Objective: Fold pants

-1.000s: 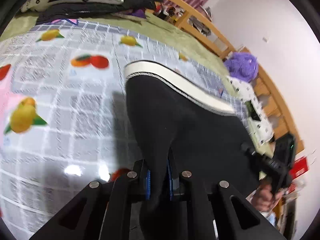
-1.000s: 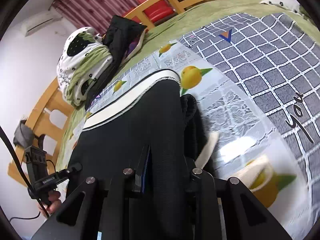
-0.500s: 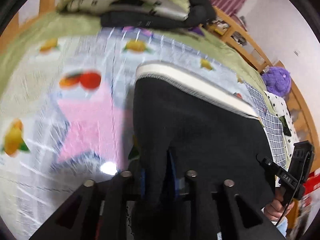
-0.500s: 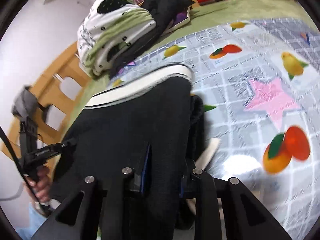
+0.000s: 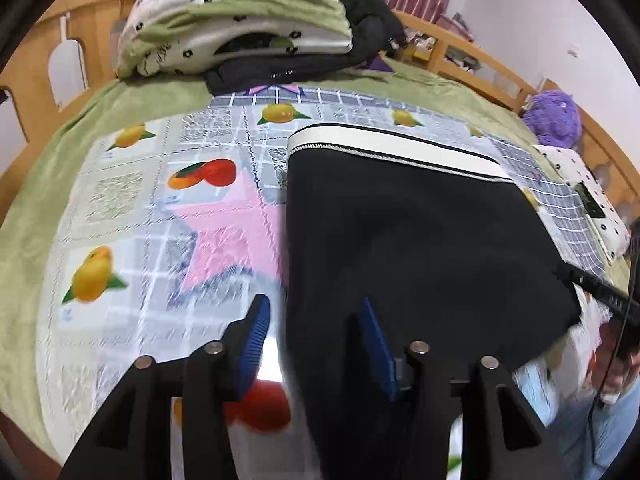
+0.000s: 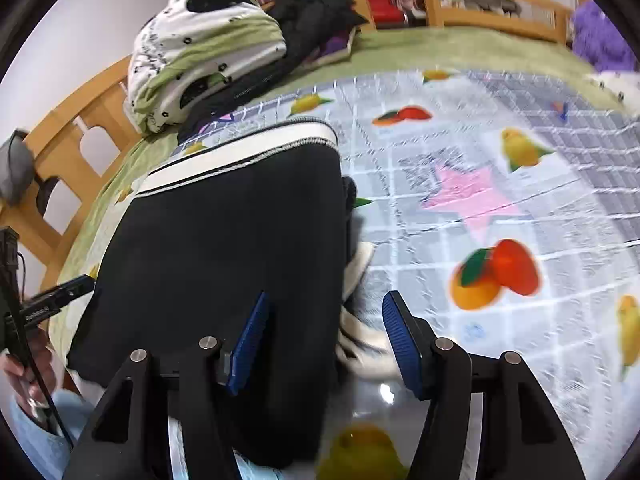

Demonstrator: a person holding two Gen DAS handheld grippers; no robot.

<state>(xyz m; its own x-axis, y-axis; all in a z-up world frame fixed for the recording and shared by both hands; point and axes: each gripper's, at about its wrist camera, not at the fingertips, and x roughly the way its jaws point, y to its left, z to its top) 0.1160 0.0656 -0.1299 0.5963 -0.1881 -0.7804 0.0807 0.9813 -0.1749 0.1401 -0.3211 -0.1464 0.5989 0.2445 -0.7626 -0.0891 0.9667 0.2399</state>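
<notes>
The black pants (image 5: 416, 232) with a white striped band (image 5: 396, 146) at the far edge lie folded flat on a glossy fruit-print sheet (image 5: 120, 208). My left gripper (image 5: 316, 336) is open, its blue pads astride the pants' near left edge. In the right wrist view the pants (image 6: 224, 240) fill the left half, with a white band (image 6: 360, 332) sticking out from under the fold. My right gripper (image 6: 326, 332) is open over the pants' near right edge.
A pile of folded bedding and dark clothes (image 5: 240, 28) sits at the head of the bed. A wooden bed rail (image 5: 472, 60) runs behind. A purple plush toy (image 5: 556, 116) lies at the right. The other gripper and hand (image 6: 24, 312) show at the left edge.
Both grippers were shut on the black fabric and have now opened, letting the folded pants rest on the sheet. Both views swung toward the bedding pile.
</notes>
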